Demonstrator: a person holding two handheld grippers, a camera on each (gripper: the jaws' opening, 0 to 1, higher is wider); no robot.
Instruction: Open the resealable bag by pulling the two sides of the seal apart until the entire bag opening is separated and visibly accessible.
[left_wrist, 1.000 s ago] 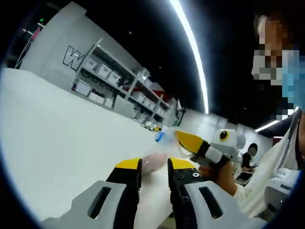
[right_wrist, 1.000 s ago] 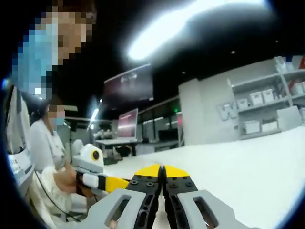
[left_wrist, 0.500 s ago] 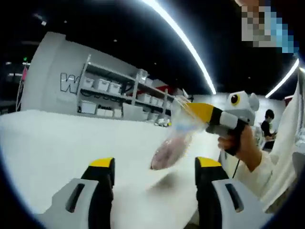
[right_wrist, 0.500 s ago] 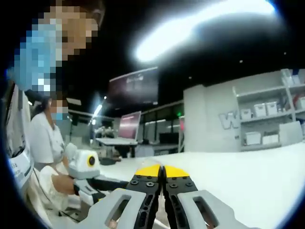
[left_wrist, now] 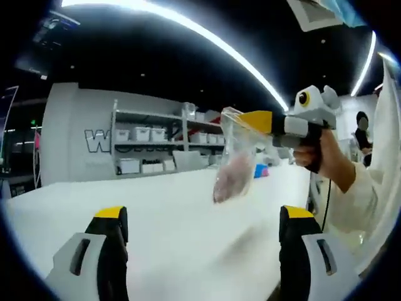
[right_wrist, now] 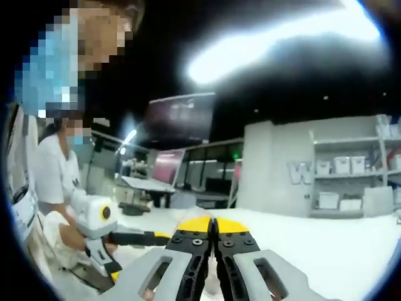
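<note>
Bag hangs from right gripper over the white table, left gripper wide open and empty.
In the left gripper view the right gripper (left_wrist: 249, 120) comes in from the right, yellow tips pinched on the top edge of the clear resealable bag (left_wrist: 234, 168); pinkish contents sag low in it, above the table (left_wrist: 156, 213). Left gripper (left_wrist: 199, 216) jaws are spread far apart, holding nothing. In the right gripper view its jaws are pressed together; bag edge not discernible there.
</note>
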